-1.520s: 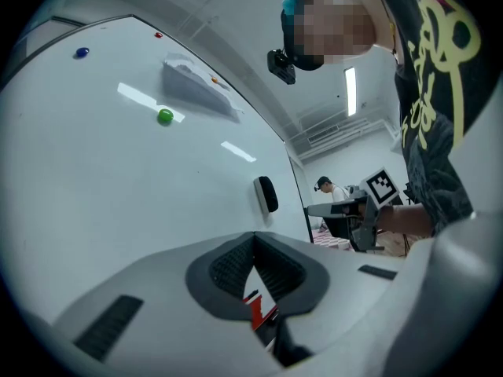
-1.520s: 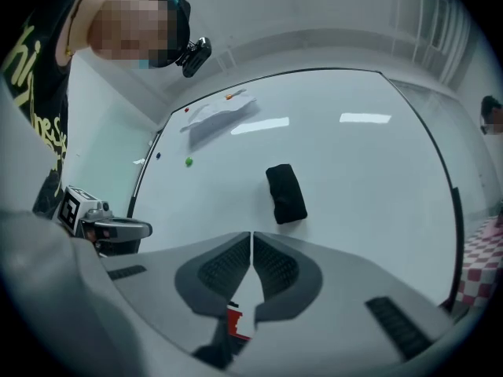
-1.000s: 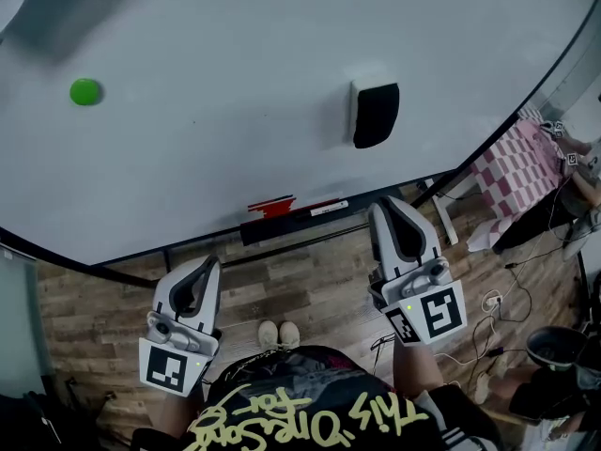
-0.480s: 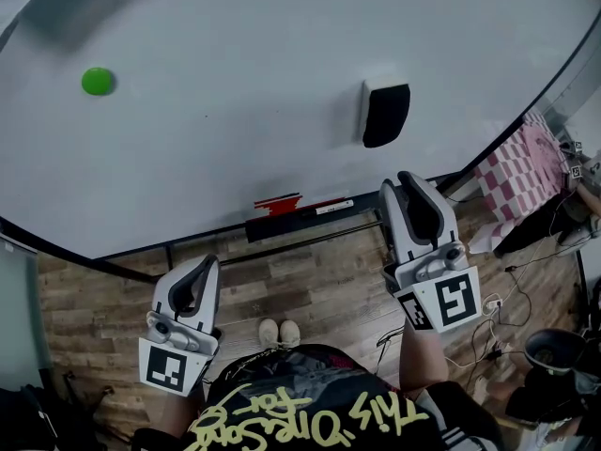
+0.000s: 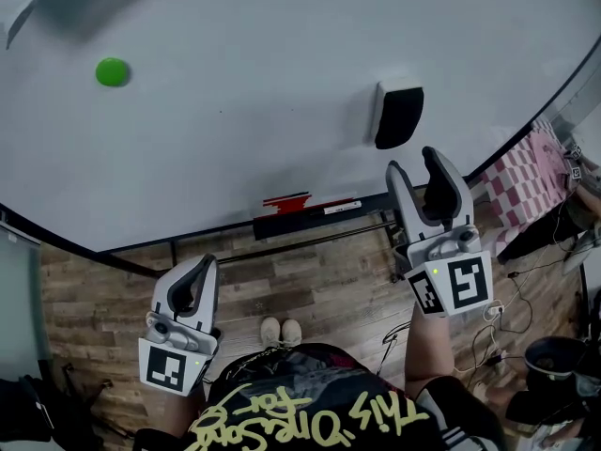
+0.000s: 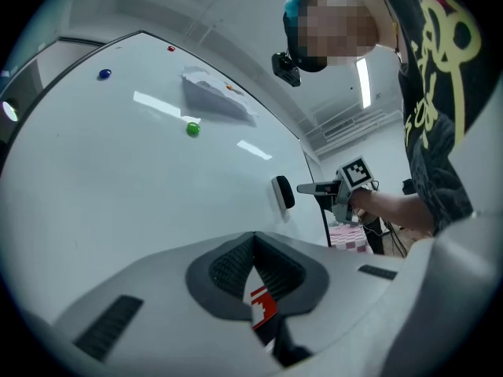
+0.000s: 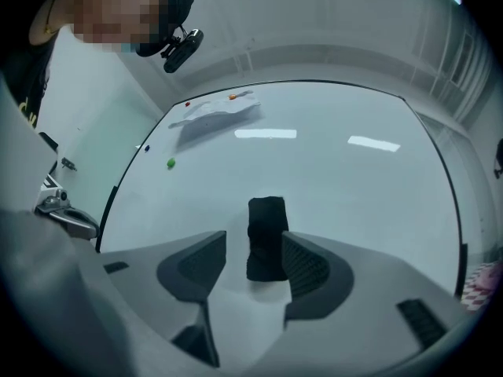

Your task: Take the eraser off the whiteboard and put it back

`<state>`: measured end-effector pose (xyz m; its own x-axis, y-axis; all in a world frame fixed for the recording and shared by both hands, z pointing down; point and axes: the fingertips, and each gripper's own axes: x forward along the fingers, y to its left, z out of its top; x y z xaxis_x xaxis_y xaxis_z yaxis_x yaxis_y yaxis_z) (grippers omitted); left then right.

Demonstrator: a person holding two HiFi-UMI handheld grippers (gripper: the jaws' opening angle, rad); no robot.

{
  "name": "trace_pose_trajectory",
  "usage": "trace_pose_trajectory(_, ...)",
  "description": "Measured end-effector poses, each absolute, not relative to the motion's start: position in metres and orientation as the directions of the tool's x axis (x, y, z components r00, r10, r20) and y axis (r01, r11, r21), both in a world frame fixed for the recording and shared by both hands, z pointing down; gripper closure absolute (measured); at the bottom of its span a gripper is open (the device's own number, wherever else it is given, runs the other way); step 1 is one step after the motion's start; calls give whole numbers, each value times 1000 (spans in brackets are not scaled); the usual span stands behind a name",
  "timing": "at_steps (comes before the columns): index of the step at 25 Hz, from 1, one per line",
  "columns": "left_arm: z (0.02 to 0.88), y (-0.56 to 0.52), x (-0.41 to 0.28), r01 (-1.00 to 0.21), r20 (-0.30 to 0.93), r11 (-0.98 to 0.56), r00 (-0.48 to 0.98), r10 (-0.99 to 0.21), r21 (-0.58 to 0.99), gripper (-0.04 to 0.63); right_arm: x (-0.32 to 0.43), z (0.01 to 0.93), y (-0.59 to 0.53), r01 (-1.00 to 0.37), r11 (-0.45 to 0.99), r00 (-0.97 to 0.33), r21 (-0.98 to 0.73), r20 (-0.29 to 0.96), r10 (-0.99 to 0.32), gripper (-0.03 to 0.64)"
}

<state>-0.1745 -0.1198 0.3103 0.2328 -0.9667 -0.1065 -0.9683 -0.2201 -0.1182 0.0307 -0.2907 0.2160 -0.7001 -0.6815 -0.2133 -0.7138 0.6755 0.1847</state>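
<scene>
Pointing at the eraser just ahead on the whiteboard, the right claw has just been spreading and is empty, while the left claw is pressed together.

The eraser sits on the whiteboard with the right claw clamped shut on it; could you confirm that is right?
Not quite. The right claw is open, not clamped: its jaws have just been opening and grip nothing. The eraser sits on the whiteboard, ahead of the jaws. The right gripper view shows this.
</scene>
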Motion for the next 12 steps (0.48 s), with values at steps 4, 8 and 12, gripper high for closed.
trace_pose_trajectory(4,309,-118,-177,-971,-110,-206,219,-969,-118,589,32,209,-299,-729,659,-685,188,-233,-691,392)
trace_pose_trajectory(8,310,-117,-180,-974,-106,-193,206,-973,-119,589,30,201,-308,-736,652,-676,183,-253,-692,376)
trace_pose_trajectory(12,310,-114,-185,-977,-106,-175,188,-977,-121,589,26,196,-316,-741,646,-670,183,-256,-697,368)
